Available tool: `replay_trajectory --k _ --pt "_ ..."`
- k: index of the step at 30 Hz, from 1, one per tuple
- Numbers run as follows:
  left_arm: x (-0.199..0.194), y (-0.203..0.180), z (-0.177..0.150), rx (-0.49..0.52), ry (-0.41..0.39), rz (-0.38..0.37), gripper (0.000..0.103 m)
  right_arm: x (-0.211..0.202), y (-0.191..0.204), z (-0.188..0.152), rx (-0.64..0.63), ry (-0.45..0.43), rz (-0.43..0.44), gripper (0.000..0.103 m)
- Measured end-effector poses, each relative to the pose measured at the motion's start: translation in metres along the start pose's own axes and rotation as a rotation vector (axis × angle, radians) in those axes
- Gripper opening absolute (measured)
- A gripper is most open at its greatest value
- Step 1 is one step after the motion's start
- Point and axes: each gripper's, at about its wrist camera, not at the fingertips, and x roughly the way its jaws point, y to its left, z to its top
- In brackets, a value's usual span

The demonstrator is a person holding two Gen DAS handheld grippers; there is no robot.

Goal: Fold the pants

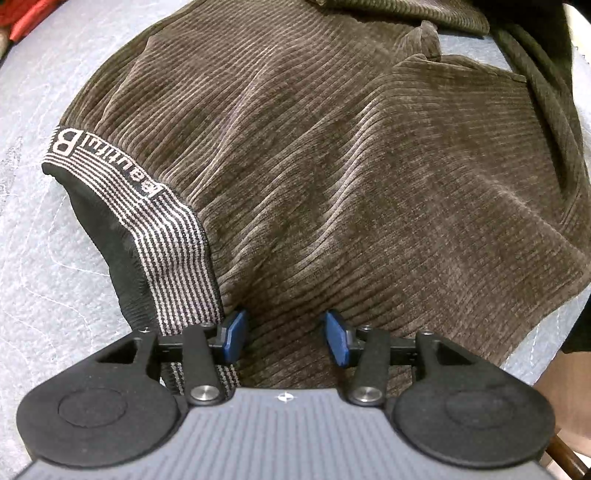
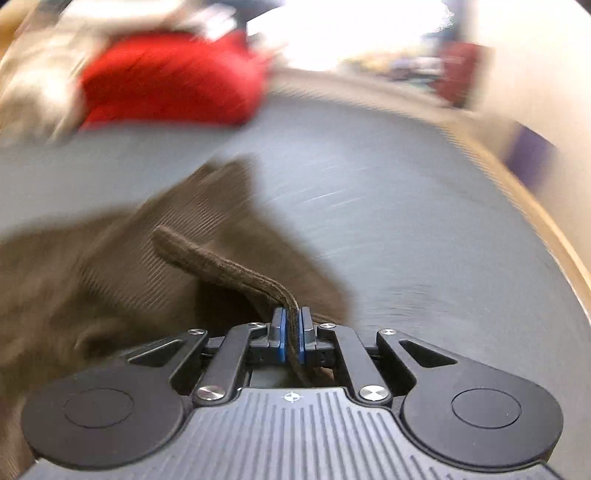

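Brown corduroy pants lie spread over a grey quilted cover. Their striped elastic waistband, with lettering on it, curls up at the left. My left gripper points down at the cloth just right of the waistband. It is open, its blue pads apart with flat corduroy between them. In the blurred right wrist view, my right gripper is shut on a thick seamed edge of the pants. That edge rises from the rest of the pants at the left.
A red cloth and pale fabrics lie at the far left of the grey surface. A wooden edge borders it on the right. Darker corduroy is bunched at the top of the left wrist view.
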Motion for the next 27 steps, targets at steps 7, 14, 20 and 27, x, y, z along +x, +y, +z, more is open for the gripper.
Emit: replay_trajectory --k 7,14,20,27 --pt "0.000 -0.006 -0.001 0.000 -0.007 0.017 0.053 -0.052 -0.191 -0.079 0.549 0.090 -0.343 0.005" --pt "0.001 -0.003 0.000 -0.013 -0.004 0.019 0.053 -0.068 -0.280 -0.166 0.946 0.331 -0.571 0.000" --pt "0.002 -0.003 0.003 -0.022 0.005 0.021 0.053 -0.080 -0.302 -0.165 1.027 0.174 -0.572 0.004" --pt "0.004 0.001 0.004 -0.026 0.003 0.007 0.054 -0.066 -0.284 -0.134 0.883 -0.024 -0.317 0.011"
